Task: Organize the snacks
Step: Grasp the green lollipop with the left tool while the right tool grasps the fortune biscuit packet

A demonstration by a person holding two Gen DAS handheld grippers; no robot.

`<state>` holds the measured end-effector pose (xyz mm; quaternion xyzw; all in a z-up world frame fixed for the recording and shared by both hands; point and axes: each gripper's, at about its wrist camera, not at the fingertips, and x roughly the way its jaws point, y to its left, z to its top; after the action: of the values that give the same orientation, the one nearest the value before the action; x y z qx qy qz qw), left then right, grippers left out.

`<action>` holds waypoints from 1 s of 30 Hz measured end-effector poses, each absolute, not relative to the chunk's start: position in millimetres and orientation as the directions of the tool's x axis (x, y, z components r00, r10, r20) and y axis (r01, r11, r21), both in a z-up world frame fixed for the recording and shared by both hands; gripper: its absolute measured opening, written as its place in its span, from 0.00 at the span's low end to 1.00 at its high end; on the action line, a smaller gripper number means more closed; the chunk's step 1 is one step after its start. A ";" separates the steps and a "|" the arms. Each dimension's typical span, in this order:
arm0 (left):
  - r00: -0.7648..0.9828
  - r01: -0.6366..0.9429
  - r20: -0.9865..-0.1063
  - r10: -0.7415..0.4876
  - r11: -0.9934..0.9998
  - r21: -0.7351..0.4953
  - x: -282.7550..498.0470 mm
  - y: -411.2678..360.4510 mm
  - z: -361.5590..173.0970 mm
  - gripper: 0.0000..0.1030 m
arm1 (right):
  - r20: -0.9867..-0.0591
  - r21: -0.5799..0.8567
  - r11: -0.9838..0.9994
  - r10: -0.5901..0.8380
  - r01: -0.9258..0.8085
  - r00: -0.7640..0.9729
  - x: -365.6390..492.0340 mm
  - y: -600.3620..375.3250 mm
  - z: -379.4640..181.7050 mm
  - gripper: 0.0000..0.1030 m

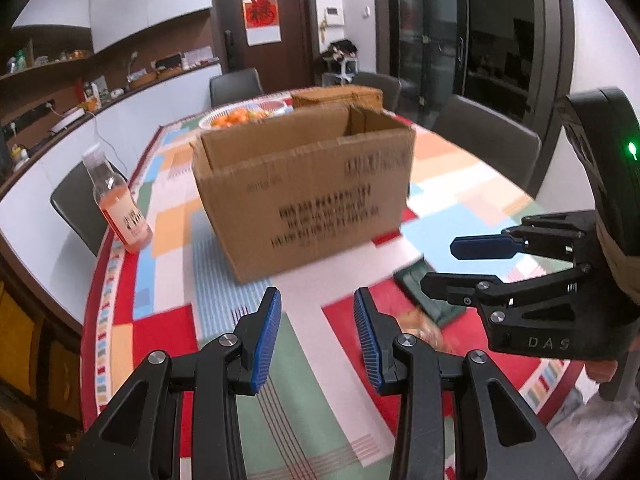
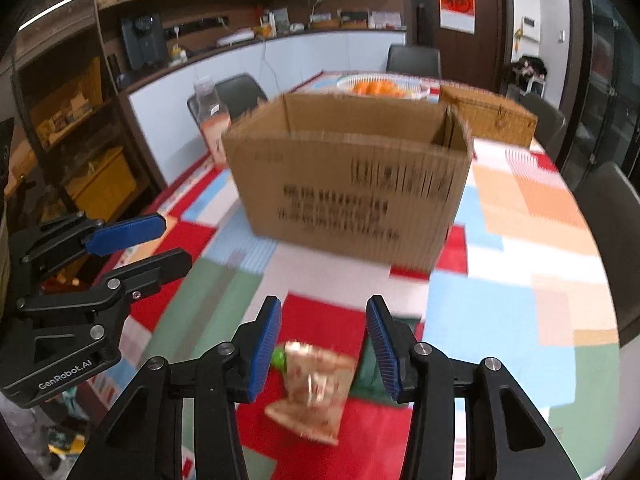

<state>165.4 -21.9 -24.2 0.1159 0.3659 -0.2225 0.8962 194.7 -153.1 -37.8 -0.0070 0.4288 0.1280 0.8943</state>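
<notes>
An open cardboard box [image 1: 308, 188] stands mid-table; it also shows in the right wrist view [image 2: 352, 192]. A tan snack packet [image 2: 316, 392] lies on the cloth just below and between the fingers of my right gripper [image 2: 324, 344], which is open and empty above it. A dark green packet [image 2: 370, 372] lies beside it, partly hidden by the right finger. My left gripper [image 1: 318, 332] is open and empty over bare cloth, left of the packets [image 1: 424, 300]. The right gripper appears in the left wrist view [image 1: 440, 268], and the left gripper in the right wrist view [image 2: 172, 240].
A bottle of orange drink [image 1: 120, 208] stands near the table's left edge. A white bowl of oranges [image 1: 244, 114] and a wicker basket [image 2: 488, 120] sit behind the box. Chairs [image 1: 492, 140] surround the table with its patchwork cloth [image 1: 172, 220].
</notes>
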 end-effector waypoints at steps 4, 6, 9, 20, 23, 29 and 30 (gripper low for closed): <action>0.596 0.500 -0.739 -0.315 0.865 0.035 160.4 -21.1 -42.2 0.36 | -0.801 0.113 0.967 0.224 -0.227 0.555 189.7 -152.2 -55.0 0.44; 0.579 0.506 -0.751 -0.318 0.862 0.025 159.0 -20.7 -51.0 0.36 | -0.813 0.113 0.968 0.219 -0.223 0.539 188.1 -151.7 -61.8 0.44; 0.561 0.503 -0.765 -0.318 0.864 0.010 157.0 -19.4 -61.9 0.36 | -0.831 0.116 0.968 0.217 -0.222 0.512 186.9 -150.2 -71.0 0.44; 0.469 0.528 -0.807 -0.361 0.846 -0.072 163.2 -26.4 -93.0 0.36 | -0.866 0.152 0.969 0.226 -0.196 0.446 191.2 -151.8 -98.1 0.44; 0.445 0.533 -0.812 -0.377 0.840 -0.097 167.0 -30.2 -98.3 0.36 | -0.871 0.156 0.970 0.224 -0.186 0.438 191.6 -154.2 -102.4 0.44; 0.417 0.544 -0.815 -0.402 0.829 -0.131 176.0 -39.8 -106.8 0.36 | -0.874 0.180 0.969 0.235 -0.167 0.426 192.5 -161.4 -107.7 0.44; 0.411 0.544 -0.816 -0.407 0.828 -0.139 177.9 -41.3 -108.4 0.36 | -0.873 0.186 0.968 0.240 -0.166 0.424 192.9 -162.0 -108.2 0.44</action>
<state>177.9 -41.3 -108.4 0.0739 0.4623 -0.2840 0.8367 192.9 -162.0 -108.2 0.0357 0.5231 0.1204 0.8430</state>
